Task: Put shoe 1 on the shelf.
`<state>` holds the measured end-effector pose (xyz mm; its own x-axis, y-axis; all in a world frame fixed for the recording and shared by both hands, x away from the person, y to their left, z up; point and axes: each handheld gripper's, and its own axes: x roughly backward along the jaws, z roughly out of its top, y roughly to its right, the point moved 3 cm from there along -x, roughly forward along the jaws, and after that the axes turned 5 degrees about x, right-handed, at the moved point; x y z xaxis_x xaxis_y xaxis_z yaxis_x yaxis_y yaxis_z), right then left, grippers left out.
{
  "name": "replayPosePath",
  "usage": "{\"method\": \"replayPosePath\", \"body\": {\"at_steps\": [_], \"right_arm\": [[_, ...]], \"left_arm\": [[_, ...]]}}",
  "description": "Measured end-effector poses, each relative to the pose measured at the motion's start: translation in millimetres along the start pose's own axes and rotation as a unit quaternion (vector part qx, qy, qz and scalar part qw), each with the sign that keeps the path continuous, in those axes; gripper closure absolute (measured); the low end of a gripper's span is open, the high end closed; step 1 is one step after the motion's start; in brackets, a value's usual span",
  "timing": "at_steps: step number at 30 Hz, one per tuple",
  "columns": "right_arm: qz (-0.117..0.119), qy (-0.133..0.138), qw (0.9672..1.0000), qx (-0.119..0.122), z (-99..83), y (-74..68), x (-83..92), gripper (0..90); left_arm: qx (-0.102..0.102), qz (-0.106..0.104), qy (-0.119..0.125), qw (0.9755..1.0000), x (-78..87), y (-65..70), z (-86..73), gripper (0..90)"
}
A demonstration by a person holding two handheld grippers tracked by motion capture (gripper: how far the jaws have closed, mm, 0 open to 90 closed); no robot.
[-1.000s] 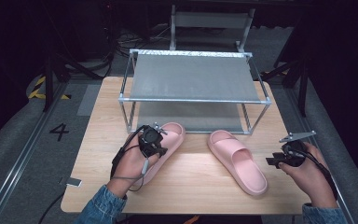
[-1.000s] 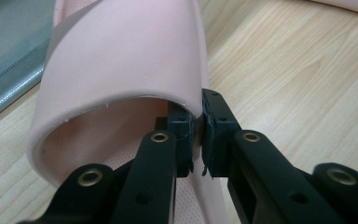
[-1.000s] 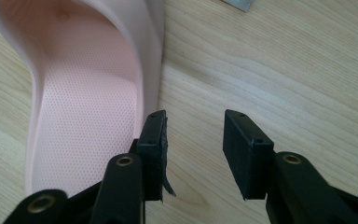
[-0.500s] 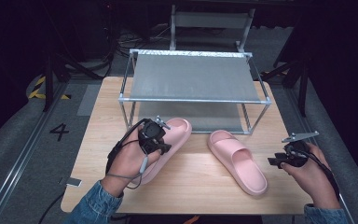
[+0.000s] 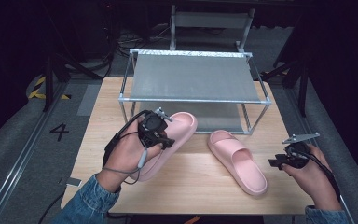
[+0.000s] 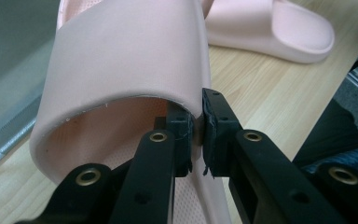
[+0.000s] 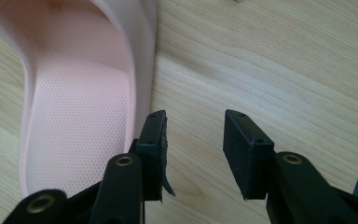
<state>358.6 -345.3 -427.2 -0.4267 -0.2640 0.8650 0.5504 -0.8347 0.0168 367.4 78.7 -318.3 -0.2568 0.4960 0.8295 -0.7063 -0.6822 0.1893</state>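
Two pink slippers lie on the wooden table (image 5: 196, 186). My left gripper (image 5: 164, 136) is shut on the strap of the left slipper (image 5: 182, 125), whose toe points toward the rack. In the left gripper view the jaws (image 6: 196, 135) pinch the strap's edge of that slipper (image 6: 121, 56), and the other slipper (image 6: 270, 32) lies beyond. The right slipper (image 5: 237, 161) rests flat at centre right. My right gripper (image 5: 274, 163) stands open just right of its heel. In the right gripper view the open gripper (image 7: 193, 140) is over bare wood, with the slipper's heel (image 7: 74, 116) beside its left jaw.
A metal-framed shoe rack (image 5: 191, 77) with a grey upper shelf and a lower shelf (image 5: 219, 116) stands at the back of the table. A metal chair frame (image 5: 209, 21) sits behind it. Dark floor surrounds the table.
My left gripper has carried the left slipper a little forward and to the right, toward the rack. The right gripper has stayed almost in place, open.
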Motion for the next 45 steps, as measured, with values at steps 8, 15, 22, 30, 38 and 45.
{"method": "replayPosePath", "body": {"at_steps": [8,15,22,30,38,45], "right_arm": [[-0.001,0.0,1.0,-0.003,-4.6,1.8,2.3,61.2],[0.003,0.002,1.0,0.0,-6.0,1.8,1.5,61.1],[0.008,0.002,1.0,0.004,-5.5,2.5,0.5,61.1],[0.006,0.004,1.0,0.0,-7.5,6.5,2.5,61.2],[0.008,0.003,1.0,0.001,-7.4,6.2,1.3,61.1],[0.009,0.004,0.9999,0.003,-8.7,6.9,1.0,61.2]], "left_arm": [[-0.011,-0.005,0.011,0.9999,15.8,7.7,15.2,82.6],[-0.012,0.001,0.018,0.9998,30.6,7.0,34.1,82.7],[-0.002,-0.015,0.021,0.9997,38.5,2.4,49.7,82.4],[-0.012,0.0,0.029,0.9995,49.7,4.4,60.8,83.0],[-0.001,0.014,0.047,0.9988,59.7,-5.1,85.9,83.1],[0.019,0.022,0.061,0.9977,59.7,-16.9,105.2,83.0]]}}
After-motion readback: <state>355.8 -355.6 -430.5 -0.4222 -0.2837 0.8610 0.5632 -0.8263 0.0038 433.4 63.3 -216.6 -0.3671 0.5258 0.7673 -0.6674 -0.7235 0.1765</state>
